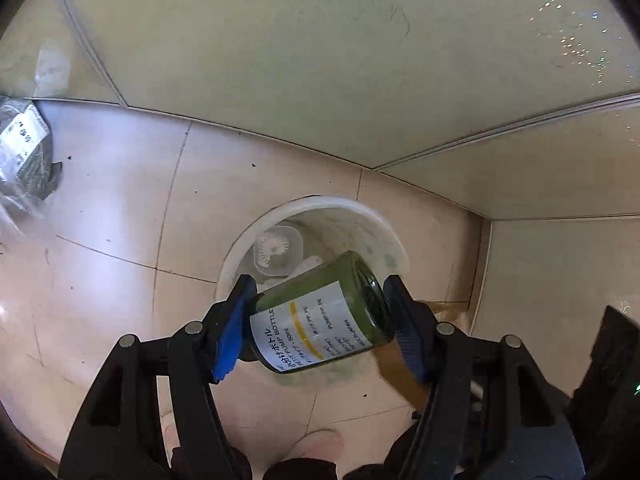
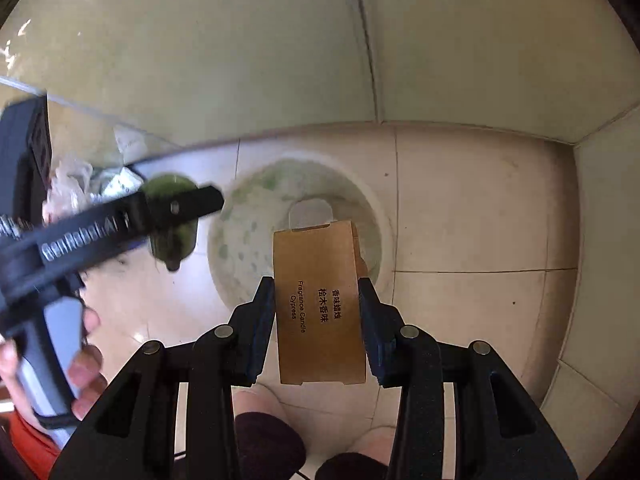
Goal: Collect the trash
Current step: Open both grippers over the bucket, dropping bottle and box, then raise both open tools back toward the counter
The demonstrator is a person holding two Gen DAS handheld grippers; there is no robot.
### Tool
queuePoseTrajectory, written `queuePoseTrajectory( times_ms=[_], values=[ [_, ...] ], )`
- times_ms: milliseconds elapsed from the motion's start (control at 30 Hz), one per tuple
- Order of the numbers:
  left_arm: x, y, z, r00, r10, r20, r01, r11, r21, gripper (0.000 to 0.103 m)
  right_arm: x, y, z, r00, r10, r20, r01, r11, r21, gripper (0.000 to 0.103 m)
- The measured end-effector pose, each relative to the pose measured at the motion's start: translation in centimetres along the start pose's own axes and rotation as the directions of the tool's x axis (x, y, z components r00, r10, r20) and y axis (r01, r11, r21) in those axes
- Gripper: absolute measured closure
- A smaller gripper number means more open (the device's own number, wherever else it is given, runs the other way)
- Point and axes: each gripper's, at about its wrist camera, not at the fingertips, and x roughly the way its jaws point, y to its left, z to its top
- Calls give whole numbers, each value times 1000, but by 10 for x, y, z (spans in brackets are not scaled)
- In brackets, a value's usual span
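Observation:
My left gripper (image 1: 320, 312) is shut on a green pump bottle (image 1: 324, 312) with a white label, held sideways just above the near rim of a white bin (image 1: 384, 220) on the tiled floor. My right gripper (image 2: 318, 312) is shut on a flat brown candle box (image 2: 320, 308), which hangs over the same white bin (image 2: 382, 216). Clear plastic packaging (image 1: 278, 248) lies inside the bin. In the right wrist view the left gripper (image 2: 176, 208) with the green bottle (image 2: 172, 240) sits to the left of the bin. The brown box (image 1: 400, 372) shows behind the left gripper's right finger.
Pale walls (image 1: 320, 60) meet in a corner close behind the bin. A crumpled plastic bag with a label (image 1: 24, 156) lies on the floor at the left. A hand (image 2: 86, 360) grips the left tool, and feet (image 2: 256, 404) stand near the bin.

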Motion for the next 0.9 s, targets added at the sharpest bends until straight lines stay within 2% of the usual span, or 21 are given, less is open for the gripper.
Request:
queuePoseTrajectory(
  times_ms=[200,433,567,667,900],
  values=[
    [-3,-5,3,1000,6,-5,-5,1000,31,39,9,-2,-3,999,23,-43,-24,1000,-6,65],
    [-40,-20,-1,995,86,46,-90,992,83,39,-14,-1,-3,998,41,-53,-39,998,42,61],
    [-80,-35,-4,988,134,71,-143,982,126,39,-59,5,0,999,33,-19,-32,998,46,61],
    [-121,-50,-7,986,142,86,-153,979,137,39,-102,13,4,999,34,6,-34,998,49,61],
    [-252,-90,-16,979,140,149,-163,974,157,39,-241,46,9,993,14,119,-19,999,44,61]
  ],
)
